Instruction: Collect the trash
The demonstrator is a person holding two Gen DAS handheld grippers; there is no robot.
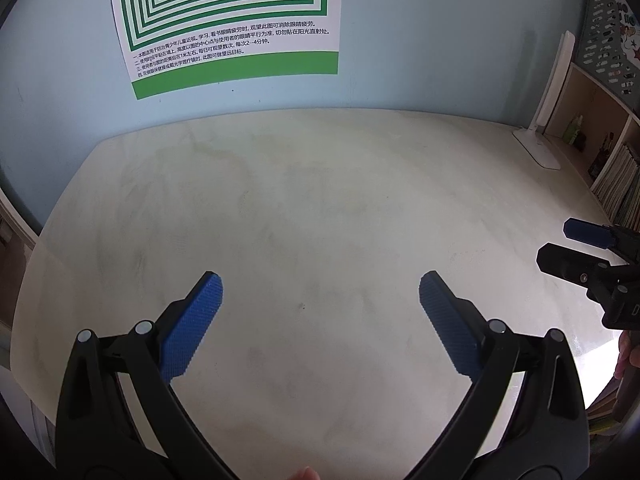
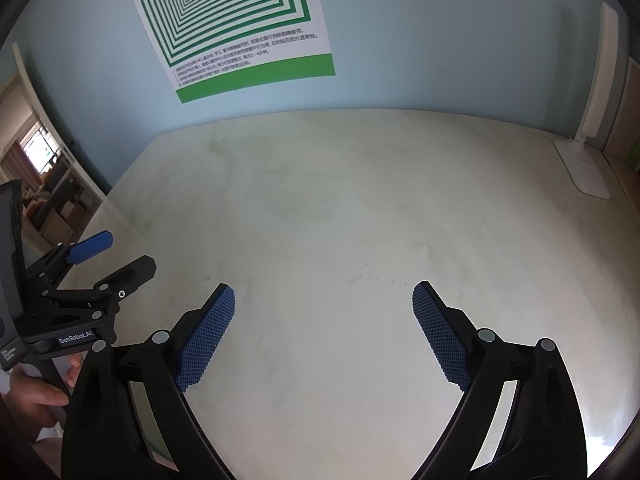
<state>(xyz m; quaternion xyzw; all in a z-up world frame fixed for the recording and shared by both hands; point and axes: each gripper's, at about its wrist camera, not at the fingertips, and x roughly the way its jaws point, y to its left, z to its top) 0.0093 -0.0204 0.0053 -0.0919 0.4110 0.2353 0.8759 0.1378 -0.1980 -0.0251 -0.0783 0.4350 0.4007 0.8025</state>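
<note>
Left gripper point(image 1: 320, 292), black-framed with blue textured pads point(image 1: 192, 328), held wide apart above the pale, cream-coloured tabletop point(image 1: 320, 200), nothing between the jaws. Same tool seen from the right wrist view at the left edge point(image 2: 120, 256), fingers spread, white lettering "GenRobot.AI" readable on its black body, a bare hand point(image 2: 36, 396) wrapped around the handle below.

No piece of trash to be made out on the tabletop in either view; only faint smudges and greyish marks on the surface.

On the light blue wall point(image 1: 420, 60) behind the desk, a white poster with nested green squares point(image 1: 228, 20), a solid green band along its lower edge, several lines of small Chinese print above that band, too fine to read with confidence.

Right gripper point(image 2: 324, 296), same black frame and blue cross-hatched pads point(image 2: 440, 340), likewise spread open over bare desk, holding nothing; also visible at the right edge of the left wrist view point(image 1: 560, 248).

Farther right, a white desk lamp point(image 2: 584, 168) standing at the back corner, then a light wooden shelf unit with books point(image 1: 612, 168) beside the desk.
</note>
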